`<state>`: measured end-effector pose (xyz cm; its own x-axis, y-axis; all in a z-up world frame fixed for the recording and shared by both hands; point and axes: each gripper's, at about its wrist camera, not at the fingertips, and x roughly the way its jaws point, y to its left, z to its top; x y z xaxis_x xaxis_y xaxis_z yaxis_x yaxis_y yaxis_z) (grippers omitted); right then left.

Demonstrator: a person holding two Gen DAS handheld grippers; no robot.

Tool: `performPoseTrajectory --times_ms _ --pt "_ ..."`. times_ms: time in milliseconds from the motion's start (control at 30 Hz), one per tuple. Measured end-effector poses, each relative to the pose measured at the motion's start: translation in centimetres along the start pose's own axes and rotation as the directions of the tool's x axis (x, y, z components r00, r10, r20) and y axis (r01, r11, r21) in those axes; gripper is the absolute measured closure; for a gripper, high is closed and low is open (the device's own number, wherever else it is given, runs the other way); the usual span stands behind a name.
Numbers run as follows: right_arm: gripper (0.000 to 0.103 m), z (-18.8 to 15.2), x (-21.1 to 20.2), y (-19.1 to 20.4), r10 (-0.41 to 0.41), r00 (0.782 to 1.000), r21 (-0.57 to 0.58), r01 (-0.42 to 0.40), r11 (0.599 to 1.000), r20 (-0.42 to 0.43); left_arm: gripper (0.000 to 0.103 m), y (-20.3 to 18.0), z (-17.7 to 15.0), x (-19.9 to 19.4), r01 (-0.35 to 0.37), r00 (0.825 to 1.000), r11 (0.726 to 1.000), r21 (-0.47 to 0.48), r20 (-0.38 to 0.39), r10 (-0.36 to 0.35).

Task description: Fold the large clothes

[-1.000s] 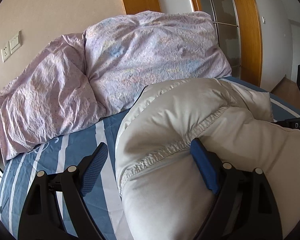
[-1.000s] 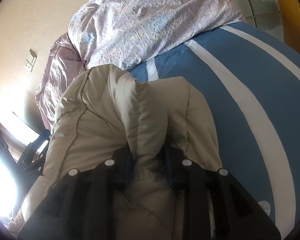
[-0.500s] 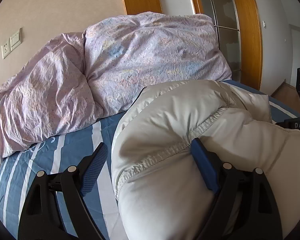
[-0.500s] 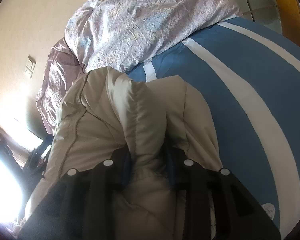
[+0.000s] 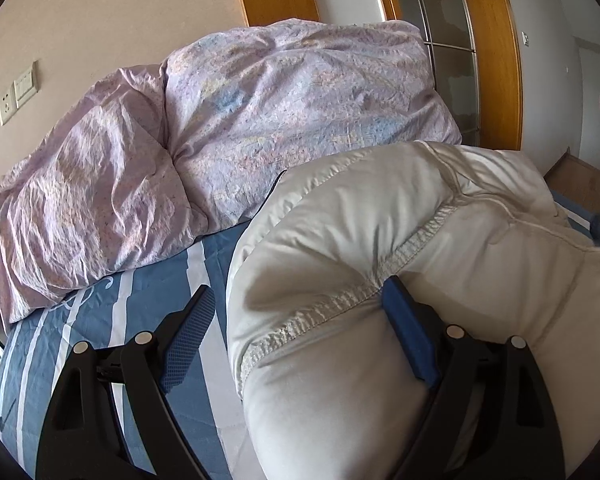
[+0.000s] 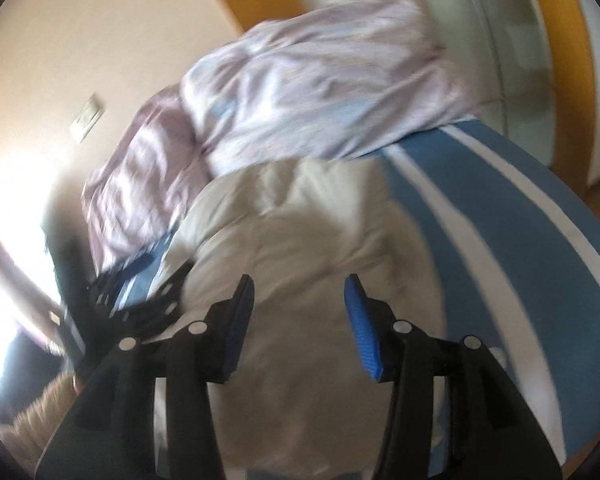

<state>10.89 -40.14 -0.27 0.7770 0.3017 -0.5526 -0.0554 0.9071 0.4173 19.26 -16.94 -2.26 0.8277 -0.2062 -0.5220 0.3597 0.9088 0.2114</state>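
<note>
My left gripper is spread wide, its right pad pressed into the seam of the cream padded jacket, which fills the lower right of the frame. My right gripper is also wide apart, holding nothing, with the jacket beneath it. Behind lie the blue striped bed and lilac duvet, upper centre.

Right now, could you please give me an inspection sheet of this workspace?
Surface: bed sheet, blue with white stripes.
Job's things: cream puffy jacket bunched on the bed.
Clutter: lilac duvet heaped against the wall.
Grippers: left claw open, jacket bulging between its fingers; right claw open above the jacket, view blurred.
Cables: nothing seen.
Surroundings: wall switch plate, wooden door frame.
</note>
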Motion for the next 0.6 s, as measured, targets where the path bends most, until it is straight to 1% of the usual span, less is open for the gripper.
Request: performPoseTrajectory --times_ms 67,100,133,167,200,233,300,333,400,467,533,600 --pt "0.054 -0.6 0.3 0.9 -0.007 1.0 -0.035 0.007 0.999 -0.004 0.016 0.1 -0.1 0.0 -0.003 1.0 1.0 -0.005 -0.001 0.003" --pt "0.052 -1.0 0.9 0.9 -0.024 1.0 -0.041 0.023 0.999 -0.017 0.016 0.1 -0.1 -0.1 -0.005 1.0 1.0 -0.008 0.0 0.005" --pt "0.046 -1.3 1.5 0.7 -0.04 0.999 -0.036 0.039 0.999 -0.034 0.016 0.2 -0.1 -0.2 -0.006 1.0 1.0 -0.014 0.001 0.006" --pt "0.046 -1.9 2.3 0.2 -0.04 0.998 -0.028 0.038 0.999 -0.055 0.015 0.4 -0.1 -0.3 -0.005 1.0 1.0 -0.018 0.001 0.005" --pt "0.046 -2.5 2.7 -0.1 -0.031 0.998 -0.032 0.03 0.999 -0.052 0.013 0.5 0.0 -0.5 -0.009 1.0 1.0 -0.019 0.004 0.009" --pt "0.046 -3.0 2.9 0.0 -0.04 0.998 -0.047 0.038 0.998 -0.043 0.012 0.6 0.1 -0.7 -0.013 1.0 1.0 -0.018 0.006 0.013" --pt "0.046 -3.8 3.1 0.6 -0.09 0.996 -0.092 0.088 0.992 -0.02 0.011 0.8 0.5 -1.4 -0.021 1.0 1.0 -0.016 0.003 0.021" --pt "0.046 -4.0 3.1 0.9 -0.102 0.995 -0.099 0.1 0.99 -0.013 0.011 0.9 0.8 -2.0 -0.026 1.0 0.999 -0.021 -0.002 0.026" --pt "0.046 -4.2 3.4 0.8 -0.098 0.995 -0.095 0.097 0.991 -0.008 0.011 0.8 1.3 -3.4 -0.01 1.0 0.999 -0.031 0.005 0.01" --pt "0.045 -4.4 3.6 0.4 -0.082 0.997 -0.083 0.081 0.993 -0.007 0.01 0.2 1.8 -5.7 0.022 0.999 0.999 -0.036 0.039 -0.02" --pt "0.045 -4.5 3.6 0.2 -0.074 0.997 -0.077 0.074 0.994 -0.002 0.006 -0.7 2.1 -7.4 0.067 0.996 0.997 -0.031 0.056 -0.065" --pt "0.045 -4.7 3.5 0.2 -0.072 0.997 -0.076 0.072 0.994 0.005 0.004 -2.0 1.9 -8.0 0.092 0.995 0.996 0.003 0.041 -0.092"
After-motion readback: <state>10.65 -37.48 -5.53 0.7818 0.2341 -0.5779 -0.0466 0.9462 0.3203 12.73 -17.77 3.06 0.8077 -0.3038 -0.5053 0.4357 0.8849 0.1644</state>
